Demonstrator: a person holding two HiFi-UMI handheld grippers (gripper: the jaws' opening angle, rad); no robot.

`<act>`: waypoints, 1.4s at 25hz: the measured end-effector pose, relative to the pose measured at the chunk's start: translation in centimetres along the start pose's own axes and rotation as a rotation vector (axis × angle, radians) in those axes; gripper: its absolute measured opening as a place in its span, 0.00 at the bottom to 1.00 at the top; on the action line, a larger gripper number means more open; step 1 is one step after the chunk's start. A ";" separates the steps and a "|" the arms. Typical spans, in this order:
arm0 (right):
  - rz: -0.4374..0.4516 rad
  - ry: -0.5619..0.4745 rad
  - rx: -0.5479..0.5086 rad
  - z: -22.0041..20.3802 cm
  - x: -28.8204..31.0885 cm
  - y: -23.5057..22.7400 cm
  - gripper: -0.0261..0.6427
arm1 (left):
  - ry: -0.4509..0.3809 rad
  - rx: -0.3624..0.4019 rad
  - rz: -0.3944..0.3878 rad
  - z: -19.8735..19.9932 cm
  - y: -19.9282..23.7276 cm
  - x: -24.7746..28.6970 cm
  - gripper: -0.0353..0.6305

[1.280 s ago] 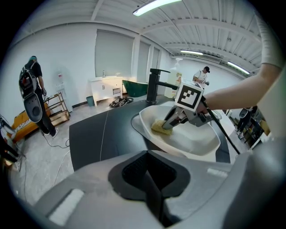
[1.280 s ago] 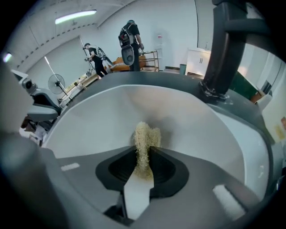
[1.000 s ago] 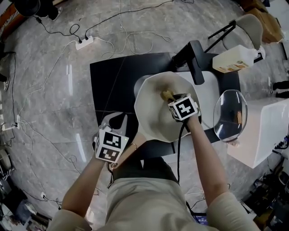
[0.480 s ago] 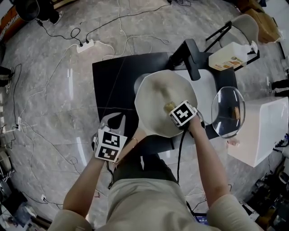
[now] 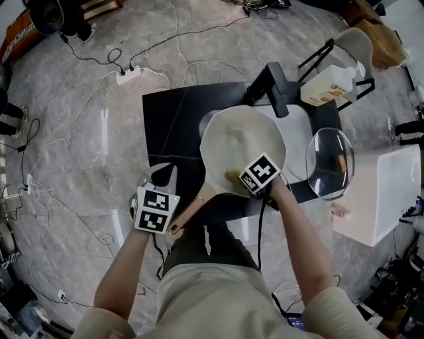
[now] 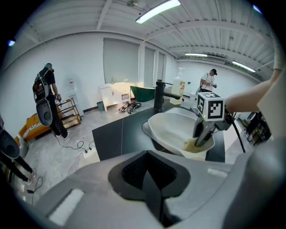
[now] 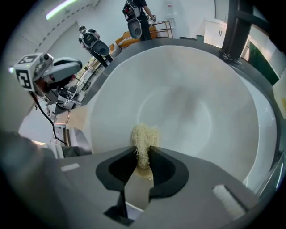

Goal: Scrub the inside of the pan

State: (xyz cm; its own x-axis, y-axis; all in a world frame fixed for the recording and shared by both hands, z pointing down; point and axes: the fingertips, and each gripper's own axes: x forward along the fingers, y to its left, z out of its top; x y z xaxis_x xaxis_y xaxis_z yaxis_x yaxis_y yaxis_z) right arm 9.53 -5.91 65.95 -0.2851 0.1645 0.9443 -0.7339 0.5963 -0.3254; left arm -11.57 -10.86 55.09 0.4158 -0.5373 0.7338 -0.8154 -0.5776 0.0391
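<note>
1. Our right gripper has its fingers clamped on a fibrous scrub pad, which is pressed to the near wall of the pan.
2. The pan's floor lies straight ahead of those fingers, so we judge the next stroke runs forward.
3. Our left gripper, its fingers together on nothing, sits beside the pan handle, which points back toward it.

We get bright, even light from the long white ceiling strip lamp; streaks glare on the glossy grey marble floor; edges bend, corners go black.
</note>
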 end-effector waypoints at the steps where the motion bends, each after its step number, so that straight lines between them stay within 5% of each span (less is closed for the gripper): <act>1: 0.027 -0.012 0.007 0.2 -0.3 0.7 0.17 | -0.006 0.000 0.003 0.1 0.1 -0.3 0.06; 4: 0.091 -0.052 0.021 0.4 -1.6 2.8 0.17 | -0.017 0.002 0.011 0.4 0.0 -1.3 0.06; 14: 0.080 -0.280 0.038 0.7 -8.4 6.1 0.17 | -0.077 0.032 0.027 2.6 -1.0 -4.5 0.06; 22: -0.050 -0.587 -0.033 3.8 -17.6 8.7 0.17 | -0.179 0.089 0.075 7.6 -0.5 -9.0 0.06; 35: -0.246 -1.068 -0.083 6.0 -36.0 10.2 0.17 | -0.457 0.192 0.179 18.0 -0.8 -18.5 0.06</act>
State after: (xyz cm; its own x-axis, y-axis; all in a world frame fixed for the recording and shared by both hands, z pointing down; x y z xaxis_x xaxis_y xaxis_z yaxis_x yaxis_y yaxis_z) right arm 8.57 -10.48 28.37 -0.5525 -0.7076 0.4405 -0.8118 0.5766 -0.0919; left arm -11.36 -11.53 29.24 0.4454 -0.8262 0.3451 -0.8189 -0.5317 -0.2162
